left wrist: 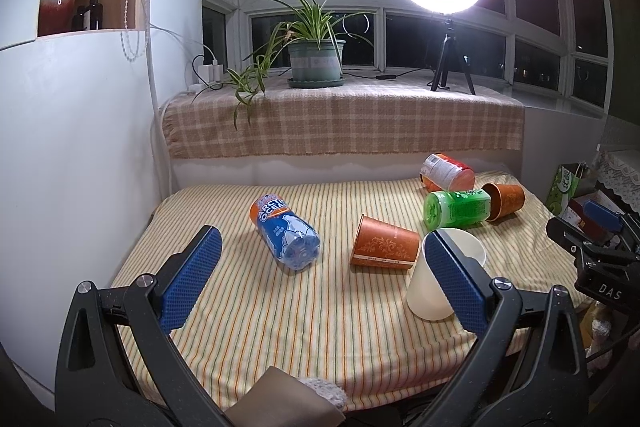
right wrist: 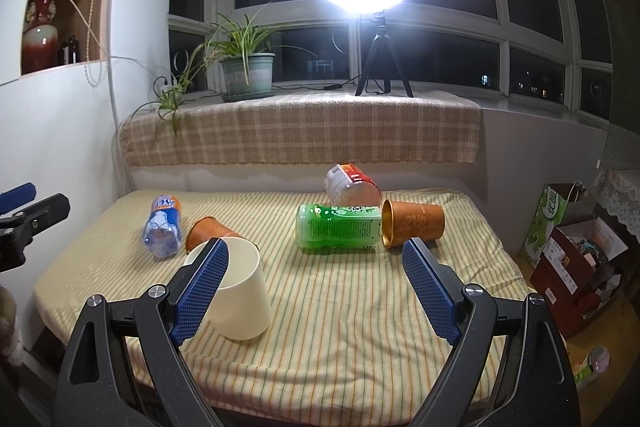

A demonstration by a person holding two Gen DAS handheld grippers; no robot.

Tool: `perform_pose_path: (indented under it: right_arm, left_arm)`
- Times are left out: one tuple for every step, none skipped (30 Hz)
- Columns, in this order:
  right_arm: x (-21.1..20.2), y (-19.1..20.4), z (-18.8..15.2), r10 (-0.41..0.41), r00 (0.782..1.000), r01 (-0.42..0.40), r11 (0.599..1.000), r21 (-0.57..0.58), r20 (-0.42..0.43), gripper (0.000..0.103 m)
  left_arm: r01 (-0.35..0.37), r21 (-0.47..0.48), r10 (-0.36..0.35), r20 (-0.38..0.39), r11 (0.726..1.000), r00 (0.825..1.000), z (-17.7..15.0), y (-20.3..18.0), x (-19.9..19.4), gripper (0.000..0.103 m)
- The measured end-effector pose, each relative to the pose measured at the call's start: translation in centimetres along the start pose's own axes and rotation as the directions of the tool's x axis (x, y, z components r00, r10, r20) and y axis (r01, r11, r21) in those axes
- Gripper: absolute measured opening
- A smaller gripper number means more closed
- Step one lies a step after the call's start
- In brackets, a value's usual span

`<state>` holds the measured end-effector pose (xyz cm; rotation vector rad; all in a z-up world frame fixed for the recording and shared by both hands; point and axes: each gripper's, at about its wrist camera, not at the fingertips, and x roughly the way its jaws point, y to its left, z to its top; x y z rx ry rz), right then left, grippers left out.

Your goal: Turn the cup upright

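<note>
A cream cup point(left wrist: 430, 281) lies tipped on the striped cloth, mouth away from me, partly behind my left gripper's right finger; it also shows in the right wrist view point(right wrist: 244, 291) behind the right gripper's left finger. An orange cup point(left wrist: 384, 247) lies on its side mid-table, also seen in the right wrist view point(right wrist: 204, 229). A second orange cup point(left wrist: 506, 201) lies on its side at the far right, mouth leftward in the right wrist view point(right wrist: 414, 223). My left gripper point(left wrist: 320, 259) is open and empty. My right gripper point(right wrist: 316, 267) is open and empty.
A blue bottle point(left wrist: 286, 237), a green bottle point(left wrist: 456, 209) and a red-white can point(left wrist: 446, 171) lie on the table. A potted plant point(left wrist: 316, 59) and a ring light tripod point(left wrist: 452, 63) stand on the sill behind. Boxes point(right wrist: 576, 255) sit on the floor at right.
</note>
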<state>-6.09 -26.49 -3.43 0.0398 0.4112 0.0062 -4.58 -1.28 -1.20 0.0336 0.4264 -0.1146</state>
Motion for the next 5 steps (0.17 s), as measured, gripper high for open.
perform_pose_path:
  right_arm:
    - [0.01,-0.03,0.04,0.000,1.000,0.000,1.000,0.000,-0.001,0.089]
    - [-0.01,-0.02,0.03,0.000,1.000,0.000,1.000,-0.002,-0.001,0.089]
    - [-0.06,-0.06,0.06,0.000,1.000,0.000,1.000,-0.002,-0.001,0.089]
    - [-0.01,-0.12,0.07,0.000,1.000,0.000,1.000,-0.001,-0.001,0.089]
    - [0.00,-0.10,0.04,0.001,1.000,-0.001,1.000,-0.002,-0.002,0.089]
  left_arm:
    - [-0.001,0.000,0.001,0.000,1.000,1.000,-0.07,0.07,0.13,0.103]
    - [-0.004,0.001,0.004,0.001,1.000,1.000,-0.14,0.19,0.20,0.103]
    - [-0.007,0.002,0.007,0.005,1.000,1.000,-0.23,0.30,0.13,0.103]
    - [-0.013,0.004,0.013,0.011,1.000,1.000,-0.22,0.27,0.16,0.103]
    - [-0.018,0.007,0.018,0.016,1.000,1.000,-0.35,0.38,0.07,0.103]
